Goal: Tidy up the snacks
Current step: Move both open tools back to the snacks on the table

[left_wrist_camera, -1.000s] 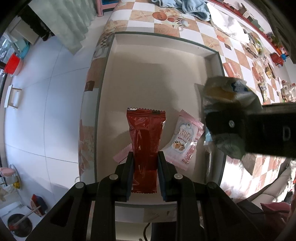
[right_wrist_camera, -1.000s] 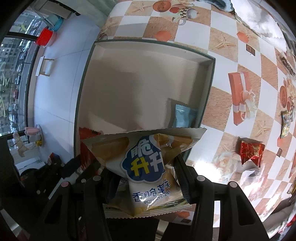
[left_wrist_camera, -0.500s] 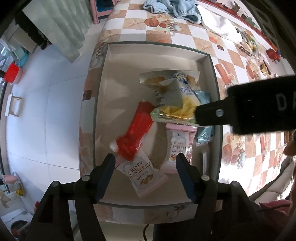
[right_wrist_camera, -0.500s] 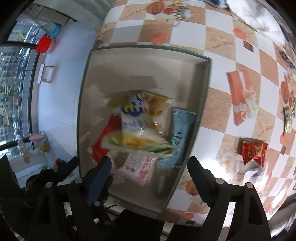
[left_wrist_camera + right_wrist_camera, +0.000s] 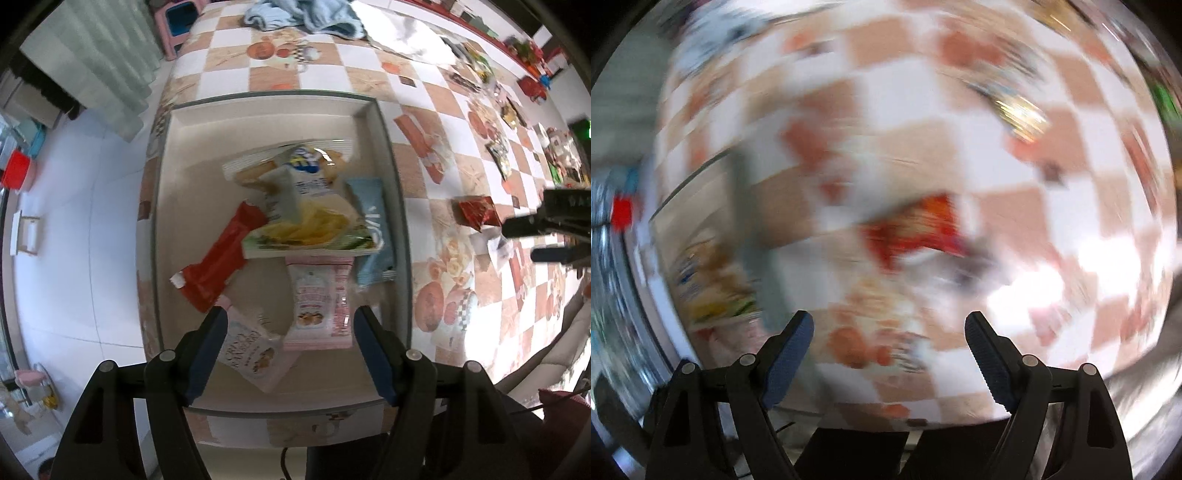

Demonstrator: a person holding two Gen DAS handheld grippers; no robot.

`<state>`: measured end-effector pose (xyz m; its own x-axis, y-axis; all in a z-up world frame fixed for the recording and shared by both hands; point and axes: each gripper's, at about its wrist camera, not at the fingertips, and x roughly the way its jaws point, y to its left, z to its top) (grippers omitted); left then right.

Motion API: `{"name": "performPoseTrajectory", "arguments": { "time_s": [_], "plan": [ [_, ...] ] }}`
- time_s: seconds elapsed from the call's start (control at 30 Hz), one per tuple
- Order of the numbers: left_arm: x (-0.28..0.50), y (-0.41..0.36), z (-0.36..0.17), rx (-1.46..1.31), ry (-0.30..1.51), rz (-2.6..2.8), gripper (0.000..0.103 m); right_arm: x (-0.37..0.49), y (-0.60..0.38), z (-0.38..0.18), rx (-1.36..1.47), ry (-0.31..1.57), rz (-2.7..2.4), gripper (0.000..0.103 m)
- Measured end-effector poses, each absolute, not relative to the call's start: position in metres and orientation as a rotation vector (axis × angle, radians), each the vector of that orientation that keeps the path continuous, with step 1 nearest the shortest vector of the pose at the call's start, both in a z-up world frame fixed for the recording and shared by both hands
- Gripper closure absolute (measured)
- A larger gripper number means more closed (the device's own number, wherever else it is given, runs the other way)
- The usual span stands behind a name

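Left wrist view, looking straight down: checkered tablecloth point(image 5: 424, 92) in orange and white squares, covering the tabletop. Shallow cream tray point(image 5: 184, 177) with a dark rim at the tabletop's left edge, beside pale floor tiles point(image 5: 74, 221). Inside the tray, a loose pile of snacks: potato stick bag point(image 5: 299, 206) near the middle, overlapping a red packet point(image 5: 218, 258) lying aslant toward the tray's left wall. Light blue packet point(image 5: 373, 229) along the tray's right wall, partly under the potato stick bag. Pink cranberry packet point(image 5: 319, 302) toward the tray's near edge, a second pink packet point(image 5: 251, 354) just beside it at the near left. Blue cloth point(image 5: 306, 18) bunched at the tabletop's far edge. Red foil snack point(image 5: 478, 212) on the tablecloth outside the tray, well apart from its right wall. More small snacks scattered toward the far right corner, too small to name.

Left gripper point(image 5: 290, 352) above the tray's near edge, jaws opening, spread wide and pinching nothing; pink packets seen between the pads but lying below them on the tray floor.

Right wrist view, heavily blurred: right gripper point(image 5: 888, 352) over the tablecloth to the right of the tray, jaws spread wide and empty, red foil snack point(image 5: 916, 232) ahead of its fingers.
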<state>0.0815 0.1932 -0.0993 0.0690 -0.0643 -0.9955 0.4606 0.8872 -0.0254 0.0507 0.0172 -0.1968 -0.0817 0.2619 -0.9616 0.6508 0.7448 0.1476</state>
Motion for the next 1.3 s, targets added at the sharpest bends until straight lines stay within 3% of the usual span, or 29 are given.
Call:
{"name": "performPoseTrajectory", "arguments": {
  "time_s": [0.27,0.5,0.77,0.87,1.3],
  "plan": [
    [0.071,0.169,-0.100,0.405,1.452,-0.441,0.028,-0.022,-0.034,-0.232,1.040,1.686,-0.580,0.018],
    [0.063,0.170,-0.095,0.461,1.445,-0.423,0.028,-0.015,-0.043,-0.243,1.124,1.616,-0.589,0.018],
    [0.056,0.175,-0.090,0.503,1.449,-0.393,0.026,0.014,-0.030,-0.262,0.952,1.670,-0.599,0.018],
    [0.056,0.166,-0.091,0.513,1.450,-0.406,0.026,0.007,-0.033,-0.264,0.922,1.681,-0.598,0.012],
    [0.047,0.071,-0.085,0.600,1.396,-0.589,0.026,-0.053,-0.090,-0.256,0.781,1.681,-0.641,0.012]
  ]
}}
